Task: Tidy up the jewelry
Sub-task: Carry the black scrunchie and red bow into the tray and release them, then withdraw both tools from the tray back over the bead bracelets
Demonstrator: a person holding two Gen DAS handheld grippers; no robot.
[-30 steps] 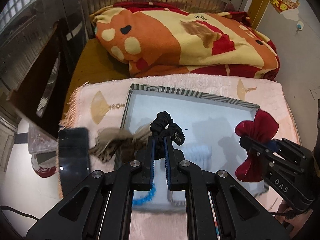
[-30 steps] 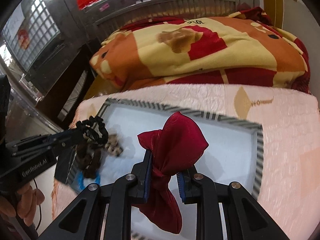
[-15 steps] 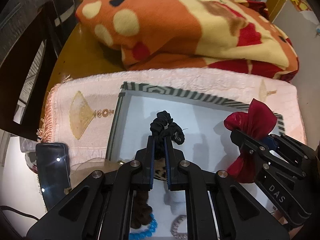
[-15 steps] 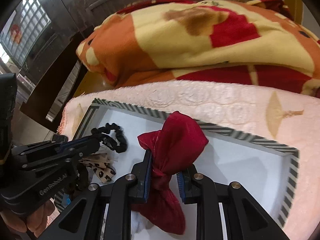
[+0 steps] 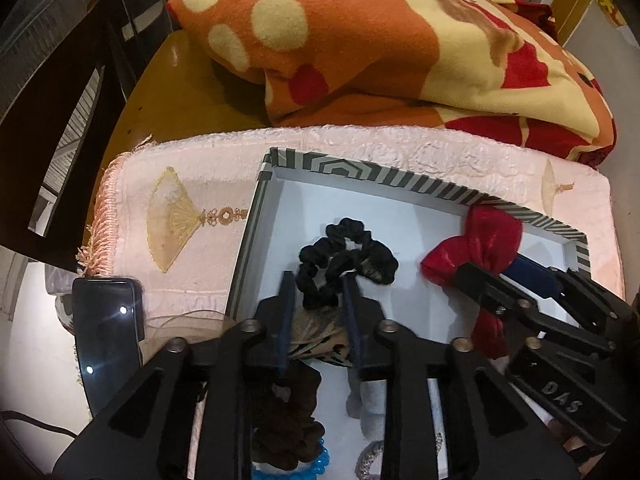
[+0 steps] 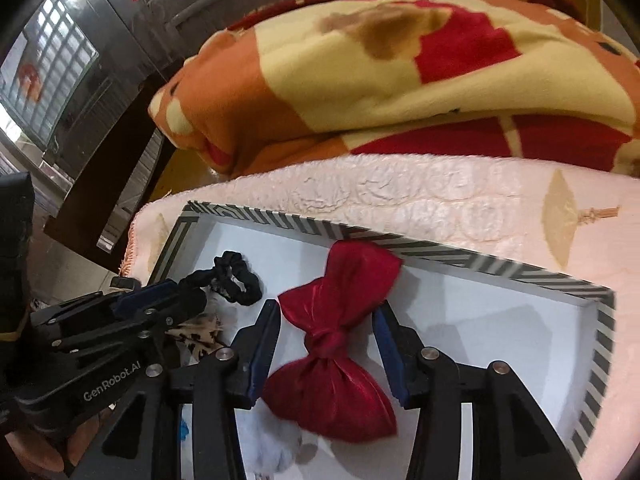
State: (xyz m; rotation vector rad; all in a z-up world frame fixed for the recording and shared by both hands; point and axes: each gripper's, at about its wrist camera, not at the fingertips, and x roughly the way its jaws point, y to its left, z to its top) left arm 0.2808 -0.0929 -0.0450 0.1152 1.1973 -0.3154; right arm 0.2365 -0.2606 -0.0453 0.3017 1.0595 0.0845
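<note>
Right wrist: bow [image 6: 332, 344] between parted fingers [image 6: 266, 340]

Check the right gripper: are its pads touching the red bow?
Apart. The right wrist view shows the right gripper with jaws just opened, white tray floor visible between each pad and the red bow.

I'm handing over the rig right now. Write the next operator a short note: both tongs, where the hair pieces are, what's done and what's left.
Left tongs: jaws have just been opening, no longer pinching; the black scrunchie lies between them on the box floor.
Right tongs: jaws have just been opening; the red bow lies loose between them.
Both pieces are now inside the striped-rim box, with a leopard-print piece, a brown scrunchie and a blue bead bracelet.
Done: scrunchie and bow set down.
Left: lift both tongs clear. No more loose pieces visible outside the box.
</note>
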